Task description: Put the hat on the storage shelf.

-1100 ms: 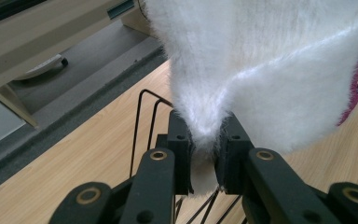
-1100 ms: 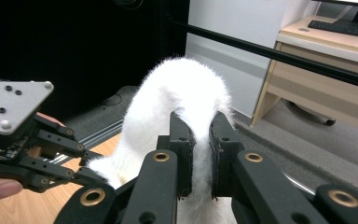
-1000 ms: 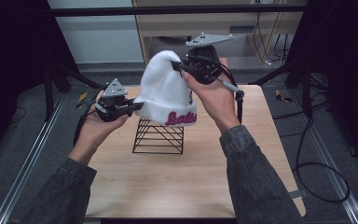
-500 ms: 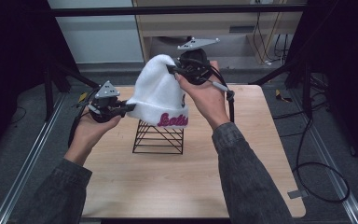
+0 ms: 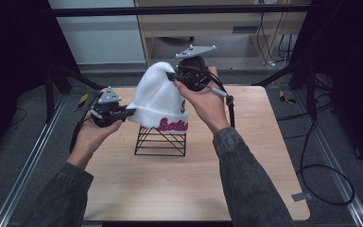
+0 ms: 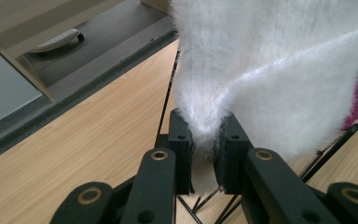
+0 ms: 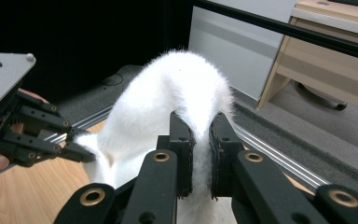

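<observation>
Both tongs pinch the fluffy white knit beanie (pink lettering on its cuff): left tongs at the brim, right tongs near the crown. Held so, it spreads above the black wire stand on the wooden table.

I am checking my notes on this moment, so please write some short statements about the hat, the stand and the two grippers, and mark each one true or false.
1. The left gripper is shut on the white hat. True.
2. The right gripper is open and apart from the hat. False: it is shut on the hat's top.
3. The hat bears pink lettering. True.
4. The black wire stand stands on the floor. False: it stands on the wooden table.
5. The hat lies flat on the table. False: both grippers hold it over the stand.
</observation>
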A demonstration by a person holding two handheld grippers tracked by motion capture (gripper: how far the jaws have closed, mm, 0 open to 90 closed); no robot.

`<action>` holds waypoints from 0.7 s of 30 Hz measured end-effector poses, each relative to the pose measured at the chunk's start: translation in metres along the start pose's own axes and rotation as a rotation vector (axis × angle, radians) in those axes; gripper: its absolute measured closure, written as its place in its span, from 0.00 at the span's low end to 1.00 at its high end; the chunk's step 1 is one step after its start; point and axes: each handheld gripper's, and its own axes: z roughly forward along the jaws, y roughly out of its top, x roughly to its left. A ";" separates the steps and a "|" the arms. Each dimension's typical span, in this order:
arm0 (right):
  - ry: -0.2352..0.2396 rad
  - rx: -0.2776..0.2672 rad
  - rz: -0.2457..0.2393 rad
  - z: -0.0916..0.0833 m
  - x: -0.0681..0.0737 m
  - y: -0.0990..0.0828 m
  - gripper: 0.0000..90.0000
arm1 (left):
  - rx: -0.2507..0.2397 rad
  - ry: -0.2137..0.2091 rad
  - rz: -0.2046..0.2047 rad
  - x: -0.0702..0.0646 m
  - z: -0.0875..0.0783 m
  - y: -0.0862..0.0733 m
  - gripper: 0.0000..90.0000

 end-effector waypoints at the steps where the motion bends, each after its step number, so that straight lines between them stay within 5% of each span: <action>1: -0.001 0.002 -0.005 0.000 0.001 -0.001 0.92 | 0.002 0.004 0.001 0.001 0.000 -0.001 0.87; 21: 0.031 0.023 -0.018 -0.002 0.015 -0.013 0.91 | 0.006 -0.017 0.006 -0.005 -0.003 -0.020 0.87</action>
